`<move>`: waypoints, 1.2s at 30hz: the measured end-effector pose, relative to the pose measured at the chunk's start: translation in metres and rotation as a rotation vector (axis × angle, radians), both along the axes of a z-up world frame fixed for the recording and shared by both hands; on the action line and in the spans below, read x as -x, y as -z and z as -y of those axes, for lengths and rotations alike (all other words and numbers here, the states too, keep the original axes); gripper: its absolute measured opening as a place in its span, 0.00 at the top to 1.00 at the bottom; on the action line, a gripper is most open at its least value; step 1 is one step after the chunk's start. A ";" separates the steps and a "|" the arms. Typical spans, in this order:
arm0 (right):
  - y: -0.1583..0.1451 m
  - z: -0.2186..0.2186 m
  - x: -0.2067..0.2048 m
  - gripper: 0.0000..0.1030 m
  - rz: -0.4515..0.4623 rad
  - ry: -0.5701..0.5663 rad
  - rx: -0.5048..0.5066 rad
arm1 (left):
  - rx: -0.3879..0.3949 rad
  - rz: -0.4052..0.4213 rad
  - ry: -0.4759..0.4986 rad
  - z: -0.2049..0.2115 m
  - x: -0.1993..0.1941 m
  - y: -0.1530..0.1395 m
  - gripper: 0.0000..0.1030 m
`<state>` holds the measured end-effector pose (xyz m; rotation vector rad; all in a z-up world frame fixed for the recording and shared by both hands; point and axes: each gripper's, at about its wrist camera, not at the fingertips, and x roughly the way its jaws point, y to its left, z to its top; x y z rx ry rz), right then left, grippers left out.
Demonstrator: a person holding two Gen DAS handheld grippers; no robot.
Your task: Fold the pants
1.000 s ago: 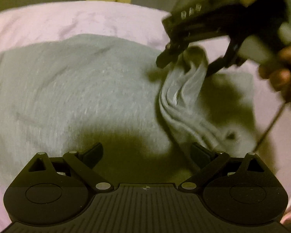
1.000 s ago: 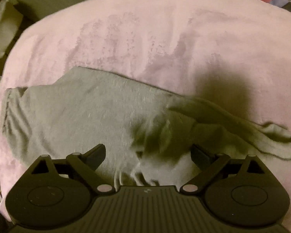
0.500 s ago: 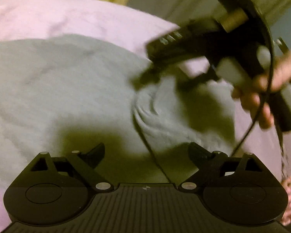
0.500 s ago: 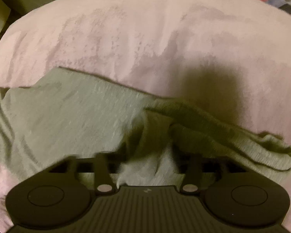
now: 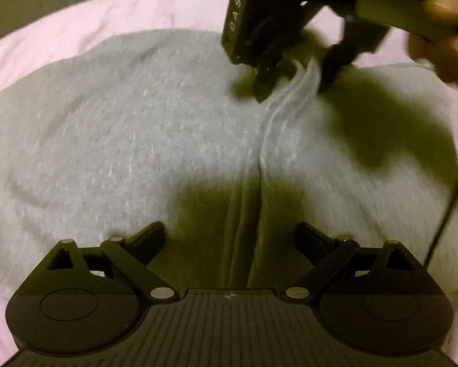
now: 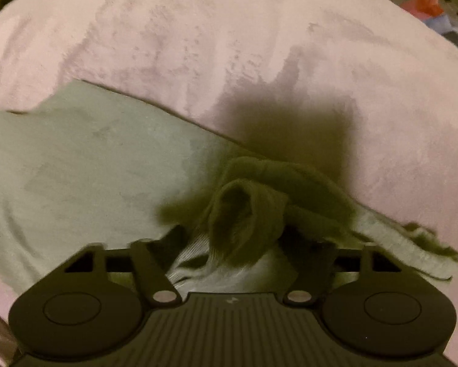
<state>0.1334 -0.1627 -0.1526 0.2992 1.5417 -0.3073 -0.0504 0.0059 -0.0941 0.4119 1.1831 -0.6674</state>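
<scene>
one pair of grey knit pants [image 5: 121,140] lay on the pink blanket [image 6: 229,46]; right gripper [image 6: 229,244] clamped its bunched fold, left gripper [image 5: 229,238] spread apart above it.

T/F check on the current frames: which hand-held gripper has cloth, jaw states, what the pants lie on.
1. The right hand-held gripper is shut on a bunched ridge of the grey pants. True.
2. The left hand-held gripper grips cloth too. False: its jaws stand wide open above the fabric.
3. The pants lie on a pink blanket. True.
4. The pants are already a neat folded stack. False: they are spread out, with rumpled cloth at the right gripper.
</scene>
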 end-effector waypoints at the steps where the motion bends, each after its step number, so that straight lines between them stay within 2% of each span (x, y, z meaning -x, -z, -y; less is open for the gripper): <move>1: 0.002 0.003 0.000 0.49 0.005 -0.001 -0.003 | 0.017 -0.007 0.018 -0.005 0.004 0.000 0.06; 4: 0.000 0.017 0.006 0.69 0.045 0.016 -0.037 | 0.081 -0.020 0.080 -0.015 0.010 -0.003 0.28; 5: -0.004 0.021 0.011 0.77 0.072 0.015 -0.056 | 0.111 -0.038 0.094 -0.018 0.011 -0.005 0.45; 6: -0.009 0.026 0.018 0.79 0.107 0.013 -0.076 | 0.143 -0.068 0.106 -0.021 0.013 -0.007 0.60; 7: -0.014 0.031 0.026 0.84 0.137 0.022 -0.094 | 0.162 -0.081 0.109 -0.021 0.014 -0.009 0.62; 12: -0.039 0.049 0.070 0.86 0.276 0.074 -0.165 | 0.197 -0.043 0.103 -0.029 0.035 -0.020 0.81; 17: -0.062 0.030 0.066 0.86 0.359 0.009 -0.163 | 0.257 -0.051 0.024 -0.044 0.031 -0.043 0.83; 20: -0.064 0.016 0.050 0.86 0.352 -0.031 -0.136 | 0.253 -0.075 -0.035 -0.047 0.023 -0.041 0.83; 22: -0.060 0.007 0.040 0.83 0.349 -0.054 -0.117 | 0.231 -0.137 -0.093 -0.052 0.015 -0.027 0.82; 24: -0.047 0.003 0.028 0.63 0.344 -0.046 -0.146 | 0.214 -0.178 -0.134 -0.058 0.009 -0.016 0.76; 25: -0.042 0.002 0.022 0.40 0.347 -0.038 -0.156 | 0.229 -0.188 -0.145 -0.062 0.008 -0.016 0.75; 26: -0.040 0.003 0.018 0.35 0.351 -0.026 -0.145 | 0.242 -0.197 -0.150 -0.066 0.006 -0.016 0.73; 31: -0.067 0.018 0.028 0.35 0.430 -0.015 -0.145 | 0.246 -0.186 -0.139 -0.078 0.006 -0.018 0.68; 33: -0.071 0.019 0.037 0.35 0.419 -0.022 -0.185 | 0.239 -0.180 -0.132 -0.077 0.007 -0.018 0.67; 34: -0.067 0.016 0.040 0.40 0.388 -0.040 -0.215 | 0.236 -0.180 -0.132 -0.071 0.005 -0.014 0.67; 35: -0.058 0.011 0.042 0.51 0.348 -0.063 -0.244 | 0.234 -0.180 -0.133 -0.071 0.005 -0.014 0.66; 36: -0.047 0.003 0.041 0.57 0.306 -0.086 -0.248 | 0.232 -0.181 -0.135 -0.068 0.004 -0.015 0.65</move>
